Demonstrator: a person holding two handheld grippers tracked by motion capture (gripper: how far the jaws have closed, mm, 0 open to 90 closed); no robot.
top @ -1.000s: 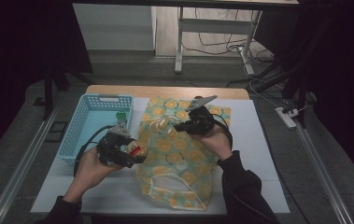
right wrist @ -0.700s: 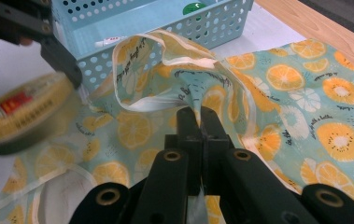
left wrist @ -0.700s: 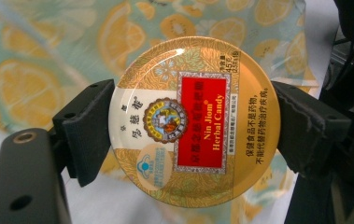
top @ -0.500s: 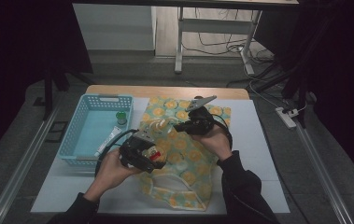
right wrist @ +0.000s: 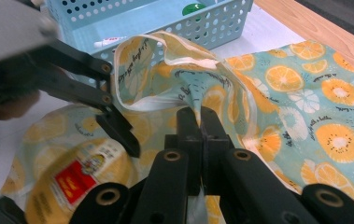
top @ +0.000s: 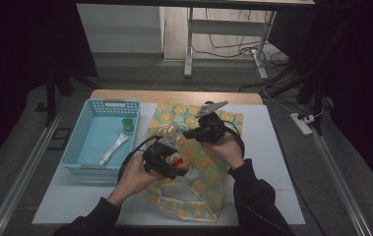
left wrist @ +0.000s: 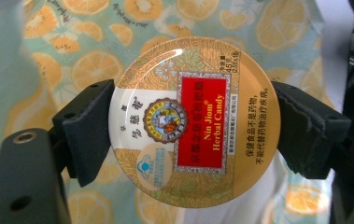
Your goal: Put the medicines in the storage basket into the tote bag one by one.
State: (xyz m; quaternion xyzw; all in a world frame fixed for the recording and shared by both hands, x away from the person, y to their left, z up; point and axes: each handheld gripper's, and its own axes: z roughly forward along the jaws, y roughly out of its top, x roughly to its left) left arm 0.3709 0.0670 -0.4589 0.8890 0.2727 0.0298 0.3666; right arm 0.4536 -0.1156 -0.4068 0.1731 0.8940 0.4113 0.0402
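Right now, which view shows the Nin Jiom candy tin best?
The left gripper view: the round candy tin faces the camera, label readable, clamped between the left gripper pads. The right gripper view shows it blurred at lower left; the high view shows a small red-and-gold patch.

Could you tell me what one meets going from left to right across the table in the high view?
Blue basket → white tube → green-capped bottle → left gripper holding the round candy tin → right gripper pinching the orange-print bag.

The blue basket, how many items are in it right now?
2. In the blue basket, a white tube lies near the middle and a small green-capped jar stands by the far right corner. Its near wall may hide something small.
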